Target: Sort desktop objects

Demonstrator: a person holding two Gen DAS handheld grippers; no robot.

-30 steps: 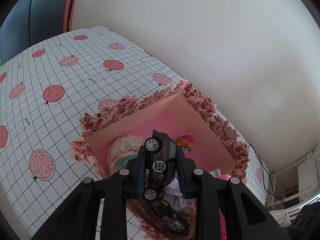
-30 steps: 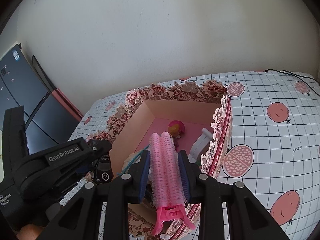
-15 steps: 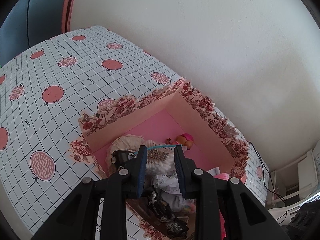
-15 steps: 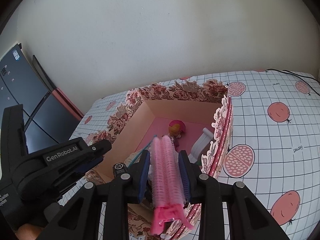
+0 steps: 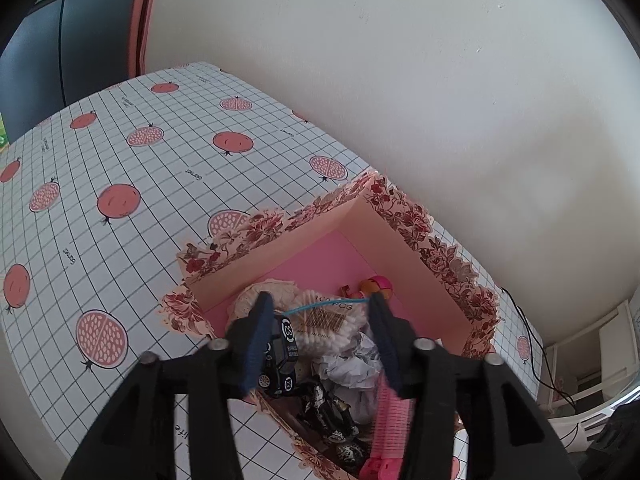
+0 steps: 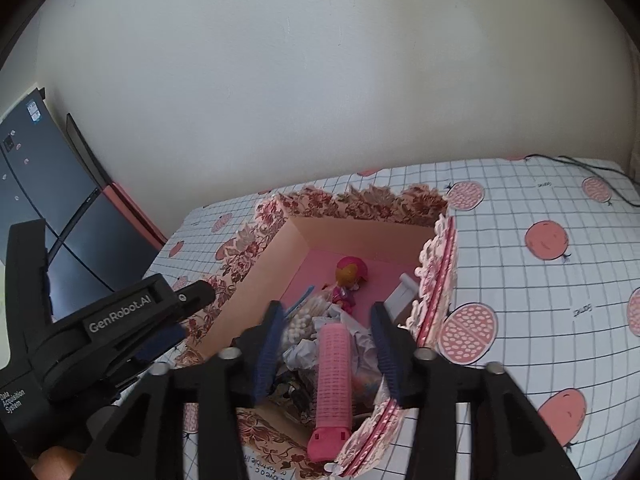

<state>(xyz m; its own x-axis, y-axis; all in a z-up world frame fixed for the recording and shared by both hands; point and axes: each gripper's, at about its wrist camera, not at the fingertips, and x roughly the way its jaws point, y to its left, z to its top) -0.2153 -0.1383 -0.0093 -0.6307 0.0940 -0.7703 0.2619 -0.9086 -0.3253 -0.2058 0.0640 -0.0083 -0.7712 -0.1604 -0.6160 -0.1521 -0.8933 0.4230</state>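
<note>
A floral pink box (image 5: 404, 236) (image 6: 352, 232) stands on the tablecloth and holds several objects. My left gripper (image 5: 320, 304) hangs open above it; a black toy car (image 5: 280, 360) lies in the box just under its left finger. My right gripper (image 6: 326, 312) is open above the box; a pink hair roller clip (image 6: 334, 384) lies in the box between and below its fingers, and shows in the left wrist view (image 5: 386, 432). A small doll (image 6: 348, 280) (image 5: 372, 286), a pack of cotton swabs (image 5: 324, 322) and crumpled paper (image 5: 352, 364) also lie inside.
The table has a white grid cloth with pomegranate prints (image 5: 120, 200) (image 6: 560, 280). A wall rises close behind the box. The left gripper body (image 6: 104, 332) shows in the right wrist view, left of the box. A black cable (image 6: 580, 162) lies at the far right.
The left gripper opened and the toy car dropped into the box. The right gripper opened and the pink hair roller clip fell into the box.
</note>
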